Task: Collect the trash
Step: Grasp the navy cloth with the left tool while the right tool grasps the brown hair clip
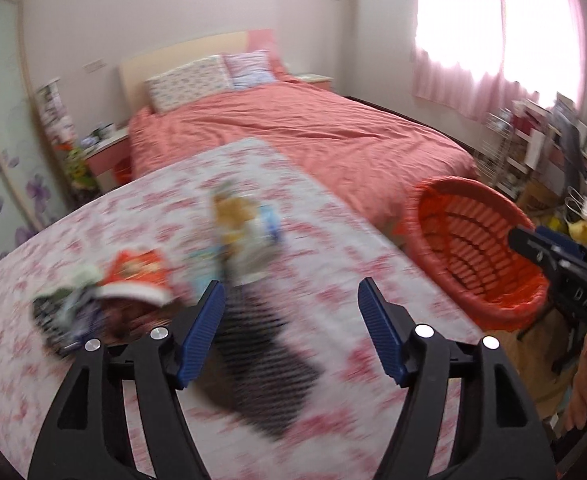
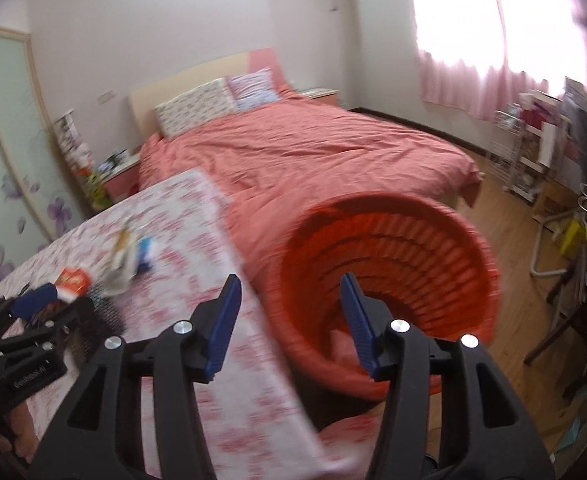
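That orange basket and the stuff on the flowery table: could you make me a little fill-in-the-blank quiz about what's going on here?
1. The orange basket stands on the floor between the flowery table and the ____.
2. The blue pads of the right gripper stand apart with ____ between them.
3. The red packet lies on the ____.
4. The left gripper points at the wrappers and holds ____.

Missing words: bed; nothing; table; nothing
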`<state>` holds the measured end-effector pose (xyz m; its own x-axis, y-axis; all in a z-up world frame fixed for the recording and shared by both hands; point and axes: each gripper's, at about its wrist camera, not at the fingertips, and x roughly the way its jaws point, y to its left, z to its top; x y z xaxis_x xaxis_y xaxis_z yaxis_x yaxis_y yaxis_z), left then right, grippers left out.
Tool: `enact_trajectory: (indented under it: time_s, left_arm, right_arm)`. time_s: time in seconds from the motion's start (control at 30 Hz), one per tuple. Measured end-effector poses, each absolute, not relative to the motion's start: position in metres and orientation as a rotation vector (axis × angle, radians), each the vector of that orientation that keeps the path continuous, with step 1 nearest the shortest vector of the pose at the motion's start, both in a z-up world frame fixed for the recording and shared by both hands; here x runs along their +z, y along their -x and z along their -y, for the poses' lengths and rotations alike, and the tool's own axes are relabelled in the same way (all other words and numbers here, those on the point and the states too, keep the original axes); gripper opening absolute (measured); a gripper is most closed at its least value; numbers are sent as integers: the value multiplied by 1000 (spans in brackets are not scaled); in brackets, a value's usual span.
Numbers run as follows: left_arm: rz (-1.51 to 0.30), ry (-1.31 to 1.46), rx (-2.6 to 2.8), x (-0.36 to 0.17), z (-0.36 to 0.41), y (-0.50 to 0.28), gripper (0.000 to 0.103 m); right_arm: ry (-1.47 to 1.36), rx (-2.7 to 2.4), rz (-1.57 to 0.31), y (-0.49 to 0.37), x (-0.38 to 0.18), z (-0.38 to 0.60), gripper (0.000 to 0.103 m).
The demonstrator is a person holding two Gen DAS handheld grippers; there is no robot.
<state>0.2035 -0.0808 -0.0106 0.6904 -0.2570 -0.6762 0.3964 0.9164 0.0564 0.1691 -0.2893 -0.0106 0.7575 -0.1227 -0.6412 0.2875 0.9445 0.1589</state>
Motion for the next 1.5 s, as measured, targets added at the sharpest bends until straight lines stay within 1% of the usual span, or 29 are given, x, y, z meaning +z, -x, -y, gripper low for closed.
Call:
enact_trajectory:
  time_s: [0.27, 0.4, 0.57, 0.9, 0.93, 0.97, 1.0, 1.03, 1.07, 1.2, 1.37, 1.43, 1.5]
  left_arm:
    - [-717, -80, -191, -9, -25, -205, 69]
    - [-747, -46, -130, -24, -59, -209, 69]
    - [-753, -22, -122, -38, -71, -216, 69]
    - [-756, -25, -127, -57, -61, -248, 69]
    - [-756, -16, -125, -57, -62, -251, 67]
    - [-756, -6, -126, -56, -64, -254, 60]
    - [-759, 5, -133, -56, -68, -257, 55]
    - [-764, 13, -139, -55, -70, -259, 46]
    - [-768, 20, -145, -54, -73, -261, 42]
    - [-758, 42, -160, -45, -82, -261, 35]
    - [-737, 66, -157, -29, -90, -260, 34]
    - [-721, 68, -151, -21, -92, -259, 34]
    - [-706, 71, -145, -13, -96, -258, 34]
  right_arm:
    - [-169, -85, -747, -202, -28, 194, 52]
    - [-160, -49, -779, -214, -42, 164, 52]
    - [-151, -35, -812, -223, -56, 142, 52]
    - [-159, -49, -830, -231, -60, 138, 52]
    - [-158, -47, -829, -231, -60, 138, 52]
    - [-156, -45, -829, -231, -60, 138, 52]
    - [-153, -42, -829, -232, -60, 137, 52]
    - [-153, -38, -828, -232, -60, 136, 52]
    - [-154, -34, -828, -233, -59, 135, 52]
    - [-184, 5, -832, -234, -58, 130, 52]
    - [-210, 61, -837, -235, -57, 118, 51]
    - [-210, 79, -839, -237, -57, 110, 42]
    - [-216, 102, -839, -237, -58, 103, 37]
